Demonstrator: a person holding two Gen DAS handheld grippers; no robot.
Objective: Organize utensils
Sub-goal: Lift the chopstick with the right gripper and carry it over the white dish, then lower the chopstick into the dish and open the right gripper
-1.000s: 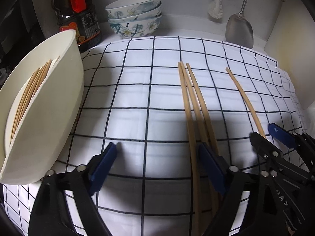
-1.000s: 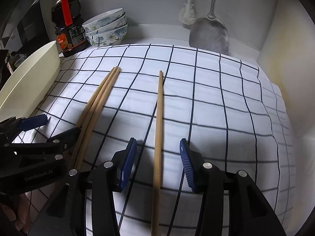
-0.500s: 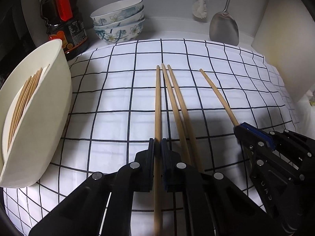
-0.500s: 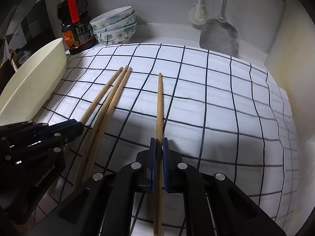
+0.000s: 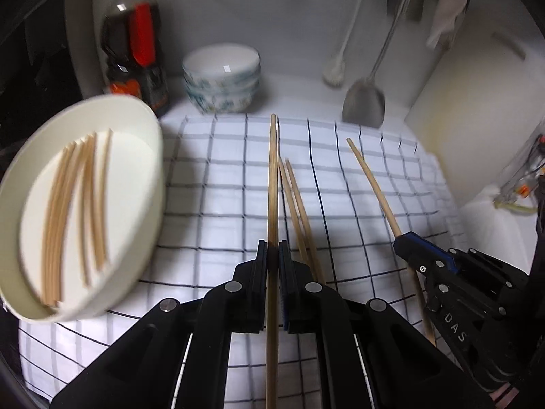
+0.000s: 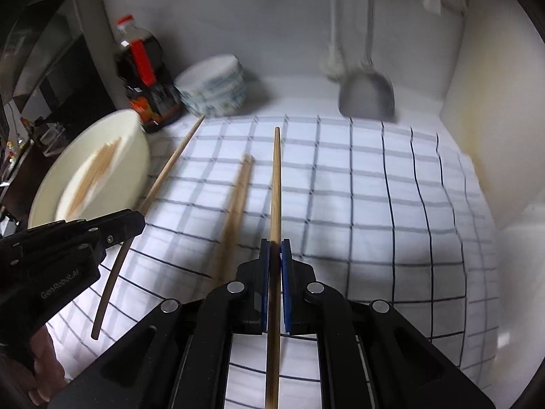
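My left gripper (image 5: 272, 255) is shut on a wooden chopstick (image 5: 272, 184) and holds it above the checked cloth (image 5: 221, 211). My right gripper (image 6: 275, 255) is shut on another chopstick (image 6: 276, 184), also lifted. Two chopsticks (image 5: 296, 204) lie together on the cloth between the grippers; they also show in the right wrist view (image 6: 235, 201). A cream oval holder (image 5: 85, 211) lies on its side at the left with several chopsticks (image 5: 75, 211) inside. The right gripper (image 5: 408, 242) appears at the right of the left wrist view, the left gripper (image 6: 136, 221) at the left of the right wrist view.
A dark sauce bottle (image 5: 136, 54) and stacked patterned bowls (image 5: 221, 81) stand at the back left. A metal spatula (image 5: 364, 102) and a white brush (image 5: 335, 71) hang on the back wall. A white board (image 5: 477, 102) leans at the right.
Both grippers closed on one chopstick each, then lifted them off the cloth. The views have risen and tilted; the holder's inside now faces the left camera.
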